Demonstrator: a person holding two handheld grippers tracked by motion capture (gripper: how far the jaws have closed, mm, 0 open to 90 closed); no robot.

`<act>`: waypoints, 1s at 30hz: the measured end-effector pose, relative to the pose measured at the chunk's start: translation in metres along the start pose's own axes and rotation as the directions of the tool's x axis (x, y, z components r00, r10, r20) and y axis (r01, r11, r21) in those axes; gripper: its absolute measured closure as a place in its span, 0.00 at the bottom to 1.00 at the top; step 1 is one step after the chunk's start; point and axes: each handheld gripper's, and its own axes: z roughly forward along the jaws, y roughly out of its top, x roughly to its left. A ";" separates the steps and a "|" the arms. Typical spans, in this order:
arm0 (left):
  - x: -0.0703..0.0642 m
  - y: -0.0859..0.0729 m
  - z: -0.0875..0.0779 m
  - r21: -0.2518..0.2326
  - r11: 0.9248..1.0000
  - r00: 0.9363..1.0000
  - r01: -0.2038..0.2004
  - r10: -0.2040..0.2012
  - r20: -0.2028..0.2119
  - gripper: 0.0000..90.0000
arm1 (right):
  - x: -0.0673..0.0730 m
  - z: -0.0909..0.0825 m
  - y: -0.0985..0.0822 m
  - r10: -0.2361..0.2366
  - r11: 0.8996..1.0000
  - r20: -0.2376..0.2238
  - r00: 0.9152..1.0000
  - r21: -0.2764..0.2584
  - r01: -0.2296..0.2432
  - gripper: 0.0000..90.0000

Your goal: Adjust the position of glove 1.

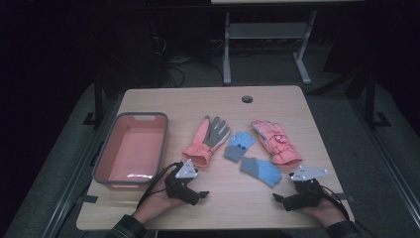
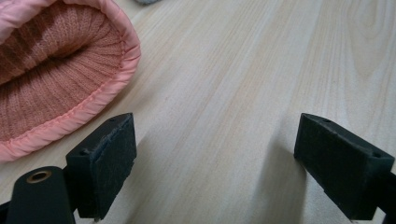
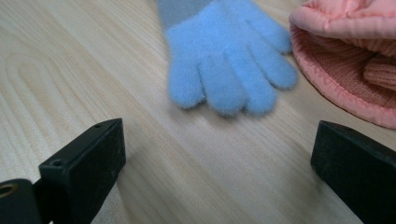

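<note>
Left hand-held gripper (image 1: 194, 195) gapes beside pink glove (image 1: 205, 141).

high view dim, dark surround | bin (image 1: 131, 148) floor glare | gripper views bright, soft shadows

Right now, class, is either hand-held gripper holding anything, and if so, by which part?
Nothing is held. The left hand-held gripper and right hand-held gripper both stand open over bare wooden table.

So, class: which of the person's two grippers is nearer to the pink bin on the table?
Left. The left gripper sits just off the near right corner of the pink bin, while the right gripper is far across the table, beyond the blue glove.
</note>
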 end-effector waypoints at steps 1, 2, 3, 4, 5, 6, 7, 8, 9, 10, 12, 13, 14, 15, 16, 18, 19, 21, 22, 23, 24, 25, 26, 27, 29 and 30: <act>0.000 0.000 0.000 -0.001 1.000 1.000 0.002 -0.002 -0.002 0.14 | 0.000 0.000 0.000 -0.001 1.000 0.000 1.000 0.000 0.001 0.03; -0.001 0.000 0.000 -0.001 1.000 1.000 0.004 -0.004 -0.003 0.14 | 0.000 0.000 0.000 0.000 1.000 0.000 1.000 0.000 0.000 0.03; -0.001 0.000 0.000 0.000 1.000 1.000 0.006 -0.006 -0.004 0.14 | 0.000 0.000 0.000 -0.005 1.000 0.000 1.000 0.001 0.005 0.03; -0.001 0.000 0.000 0.000 1.000 1.000 0.009 -0.009 -0.006 0.14 | 0.000 0.000 0.000 -0.002 1.000 0.000 1.000 0.000 0.002 0.03; -0.001 0.000 0.000 0.000 1.000 1.000 0.010 -0.010 -0.006 0.14 | 0.000 0.000 0.000 -0.002 1.000 0.000 1.000 0.000 0.002 0.03; -0.001 0.000 0.000 0.000 1.000 1.000 0.010 -0.010 -0.006 0.14 | 0.000 0.000 0.000 -0.002 1.000 0.000 1.000 0.000 0.002 0.03; -0.001 0.000 0.000 0.000 1.000 1.000 0.010 -0.010 -0.006 0.14 | 0.000 0.000 0.000 -0.003 1.000 -0.001 1.000 0.000 0.003 0.03; -0.001 0.000 0.000 0.000 1.000 1.000 0.010 -0.010 -0.006 0.14 | 0.000 0.000 0.000 -0.002 1.000 -0.002 1.000 0.002 0.002 0.04; -0.001 0.000 0.000 0.000 1.000 1.000 0.010 -0.010 -0.006 0.14 | -0.001 -0.001 0.001 -0.003 1.000 -0.005 1.000 0.007 0.003 0.07; -0.001 0.000 0.000 0.000 1.000 1.000 0.011 -0.011 -0.006 0.14 | -0.001 -0.002 0.002 -0.004 1.000 -0.006 1.000 0.010 0.004 0.11; -0.001 0.000 0.000 -0.001 1.000 1.000 0.013 -0.013 -0.008 0.13 | -0.002 -0.005 0.005 -0.009 1.000 -0.026 1.000 0.022 0.010 0.21; -0.001 0.000 0.000 -0.002 1.000 1.000 0.017 -0.017 -0.008 0.13 | -0.003 -0.006 0.006 -0.012 1.000 -0.030 0.999 0.022 0.013 0.25; -0.001 0.000 0.000 -0.002 1.000 1.000 0.017 -0.017 -0.008 0.13 | -0.004 -0.008 0.008 -0.008 1.000 -0.033 0.999 0.015 0.009 0.31; -0.001 0.000 0.000 -0.004 1.000 1.000 0.019 -0.019 -0.008 0.13 | -0.004 -0.010 0.009 -0.002 1.000 -0.040 0.999 0.010 0.003 0.34; -0.001 0.000 0.000 -0.004 1.000 1.000 0.019 -0.019 -0.008 0.13 | -0.005 -0.011 0.010 0.002 1.000 -0.043 0.999 0.004 -0.002 0.37; -0.002 0.000 0.000 -0.008 1.000 1.000 0.023 -0.023 -0.008 0.13 | -0.005 -0.013 0.013 -0.007 1.000 -0.054 0.999 -0.003 0.006 0.46; -0.002 0.000 0.000 -0.010 1.000 1.000 0.026 -0.026 -0.008 0.13 | -0.005 -0.013 0.015 -0.010 1.000 -0.059 0.998 -0.005 0.010 0.50; -0.002 -0.001 0.000 -0.009 1.000 1.000 0.024 -0.024 -0.010 0.13 | -0.005 -0.012 0.018 -0.006 1.000 -0.074 0.997 -0.007 0.006 0.58; -0.002 -0.001 0.000 -0.008 1.000 1.000 0.024 -0.024 -0.010 0.13 | -0.004 -0.012 0.020 -0.004 1.000 -0.075 0.997 -0.005 0.004 0.61; -0.001 0.000 0.000 -0.007 1.000 1.000 0.021 -0.021 -0.011 0.13 | -0.005 -0.011 0.022 -0.007 1.000 -0.078 0.997 -0.005 0.007 0.68; -0.001 0.000 0.000 -0.007 1.000 1.000 0.021 -0.021 -0.011 0.13 | -0.005 -0.011 0.022 -0.007 1.000 -0.078 0.997 -0.005 0.007 0.68; -0.001 0.000 0.000 -0.006 1.000 1.000 0.017 -0.017 -0.012 0.13 | -0.006 -0.010 0.028 -0.011 1.000 -0.085 0.996 -0.014 0.010 0.81; -0.001 0.000 0.000 -0.006 1.000 1.000 0.017 -0.017 -0.012 0.13 | -0.006 -0.010 0.030 -0.011 1.000 -0.083 0.996 -0.017 0.010 0.84; -0.001 0.000 0.000 -0.006 1.000 1.000 0.017 -0.017 -0.012 0.13 | -0.006 -0.009 0.032 -0.013 1.000 -0.086 0.996 -0.024 0.011 0.88; -0.001 0.000 0.000 -0.007 1.000 1.000 0.017 -0.017 -0.012 0.13 | -0.006 -0.008 0.038 -0.015 1.000 -0.088 0.996 -0.027 0.013 0.95; -0.001 0.000 0.000 -0.007 1.000 1.000 0.017 -0.017 -0.012 0.13 | -0.007 -0.007 0.039 -0.011 1.000 -0.090 0.996 -0.021 0.009 0.96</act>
